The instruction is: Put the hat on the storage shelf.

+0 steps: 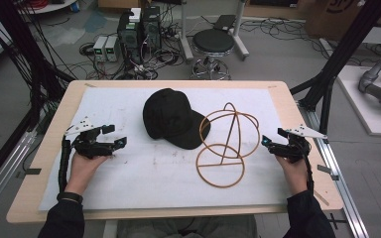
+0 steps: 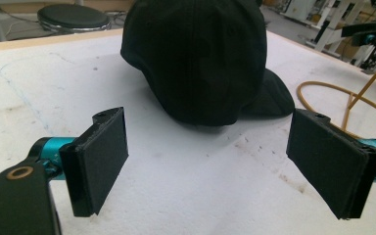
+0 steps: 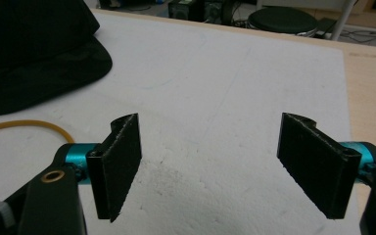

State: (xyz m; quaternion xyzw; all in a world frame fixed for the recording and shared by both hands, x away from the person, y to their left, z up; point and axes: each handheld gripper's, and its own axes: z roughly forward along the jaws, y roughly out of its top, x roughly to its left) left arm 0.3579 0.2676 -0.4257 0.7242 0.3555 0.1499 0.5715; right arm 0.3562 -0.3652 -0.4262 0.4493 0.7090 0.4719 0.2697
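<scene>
Black cap (image 1: 171, 118) lies mid-worktop (image 1: 129, 168), wire stand (image 1: 226, 144) touching its right; left hand-held gripper (image 1: 114, 135) and right hand-held gripper (image 1: 273, 137) flank it, both gaping wide, empty.

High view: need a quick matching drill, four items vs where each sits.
Items:
1. black cap
2. wire hat stand
3. left gripper
4. round stool

Places:
A. on the floor beyond the table
B. right of the cap, on the white mat
C. middle of the mat, toward the far edge
D. left side of the mat, open

Pairs: 1-C, 2-B, 3-D, 4-A
</scene>
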